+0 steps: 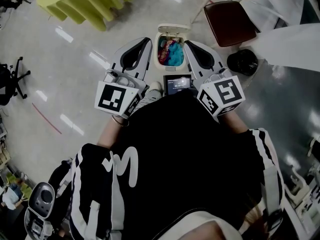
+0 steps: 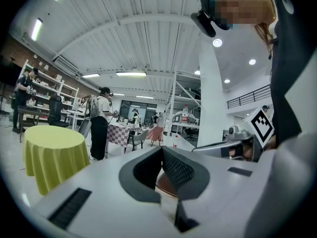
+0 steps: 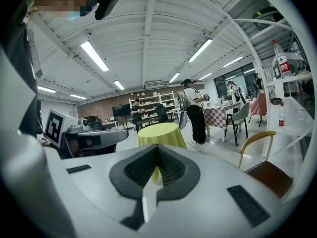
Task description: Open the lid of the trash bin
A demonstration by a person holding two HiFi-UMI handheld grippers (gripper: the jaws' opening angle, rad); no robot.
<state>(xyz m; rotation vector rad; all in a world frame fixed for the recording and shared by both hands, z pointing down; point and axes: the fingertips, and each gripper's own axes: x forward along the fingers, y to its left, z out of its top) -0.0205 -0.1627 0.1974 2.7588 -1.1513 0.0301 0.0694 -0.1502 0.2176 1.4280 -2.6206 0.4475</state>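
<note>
Holds the left gripper [image 1: 146, 43] and the right gripper [image 1: 188, 45] out in front of the chest, side by side and apart, noses pointing forward and angled a little toward each other. Carries both roughly level, marker cubes nearest the body. Shows the left jaws pressed together at the tips, closed on themselves; likewise the right, closed and empty.

Looks down on the trash bin [image 1: 158, 46] standing on the floor just beyond the feet, framed between the two noses in the head view and touched by neither. Shows its top uncovered, blue and pink stuff inside, with the lid [image 1: 172, 29] seemingly tipped up at the far rim. Takes in a small dark screen [image 1: 177, 83] between bin and body, a brown chair [image 1: 229, 21] and a black round thing [image 1: 242, 61] off to the right, and a yellow-draped table [image 1: 80, 1] well away at the far left.
</note>
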